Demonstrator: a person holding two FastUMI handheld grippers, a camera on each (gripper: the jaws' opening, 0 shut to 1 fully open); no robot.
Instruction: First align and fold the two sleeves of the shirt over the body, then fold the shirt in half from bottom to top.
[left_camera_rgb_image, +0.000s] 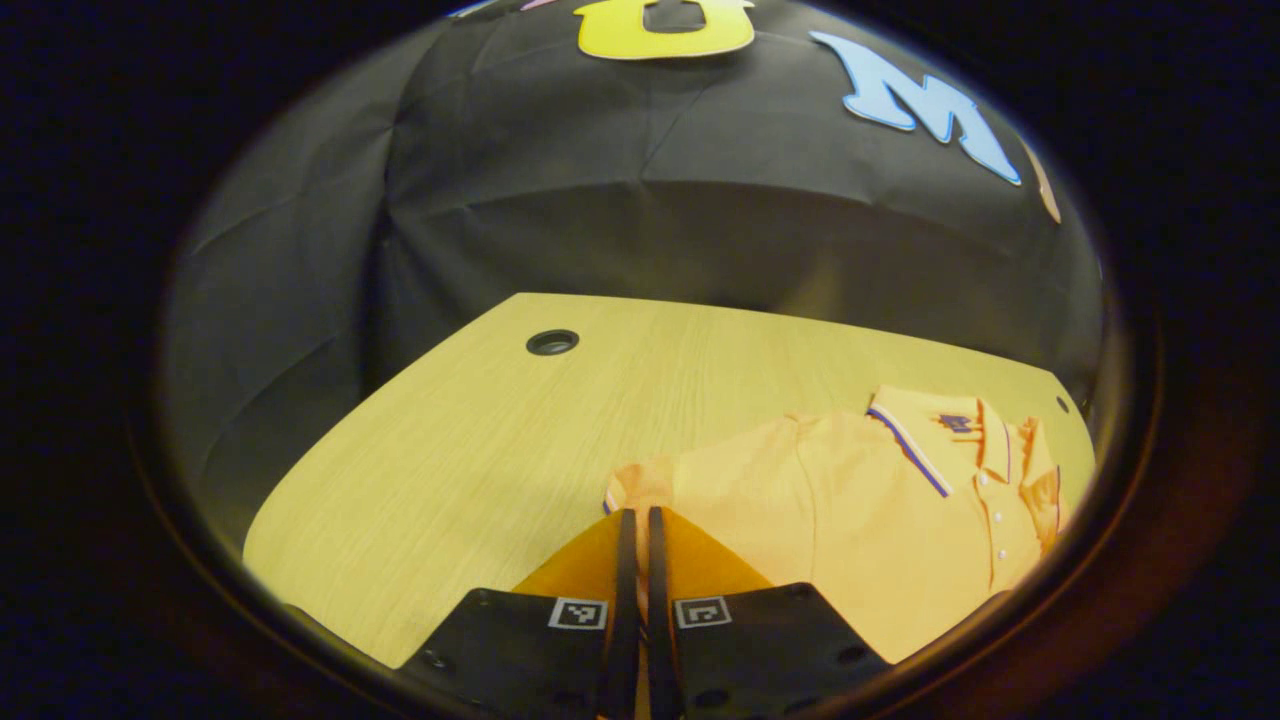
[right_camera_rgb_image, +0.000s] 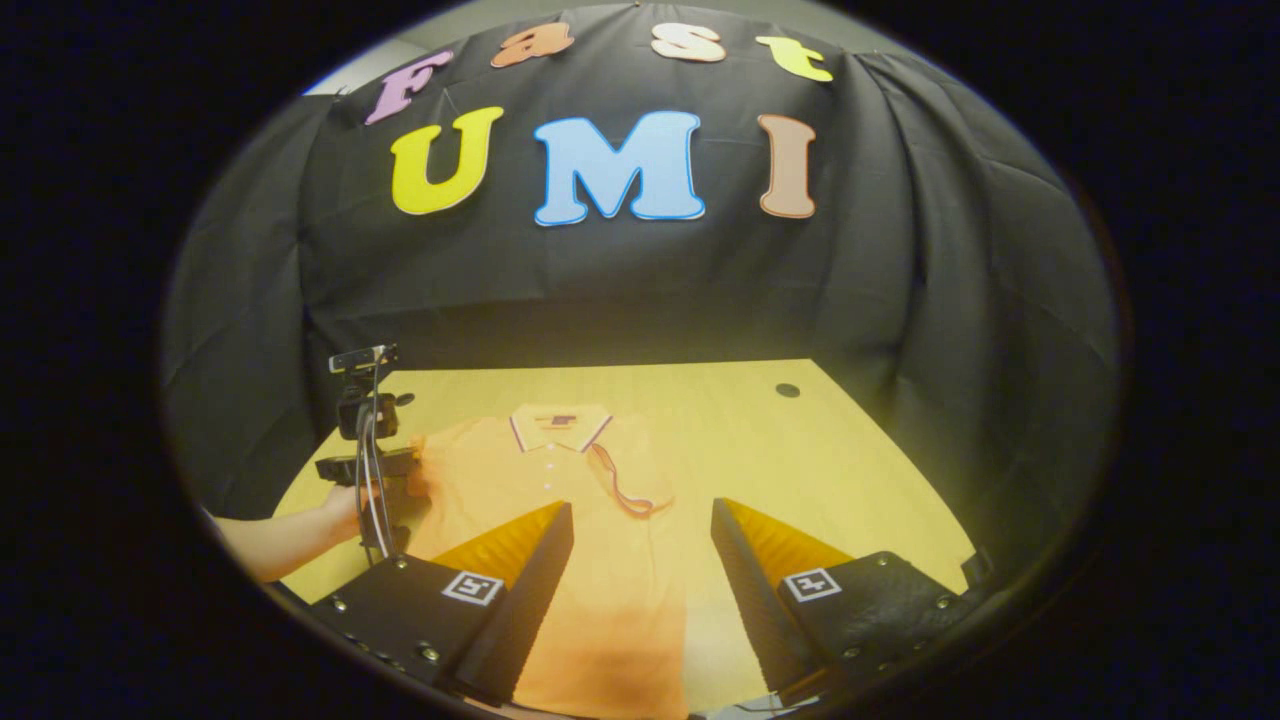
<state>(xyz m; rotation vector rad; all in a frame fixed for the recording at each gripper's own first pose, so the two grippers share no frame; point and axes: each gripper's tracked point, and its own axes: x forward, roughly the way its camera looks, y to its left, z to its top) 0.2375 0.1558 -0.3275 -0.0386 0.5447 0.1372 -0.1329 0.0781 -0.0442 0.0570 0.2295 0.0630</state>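
The tabletop (left_camera_rgb_image: 470, 440) holds the orange shirt (right_camera_rgb_image: 560, 500), lying flat with its collar at the far end. The left gripper (left_camera_rgb_image: 640, 560) has its fingers squeezed together at the left sleeve (left_camera_rgb_image: 640, 485), maybe pinching it. The right gripper (right_camera_rgb_image: 640, 560) hangs wide apart over the shirt's lower part.

**No readable text on the objects**

The shirt (left_camera_rgb_image: 850, 520) carries a small dark emblem at the collar, too small to read. Each gripper body bears square black-and-white coded markers, which are patterns and not letters or numbers. Nothing on the wooden table (left_camera_rgb_image: 480, 440) bears writing.
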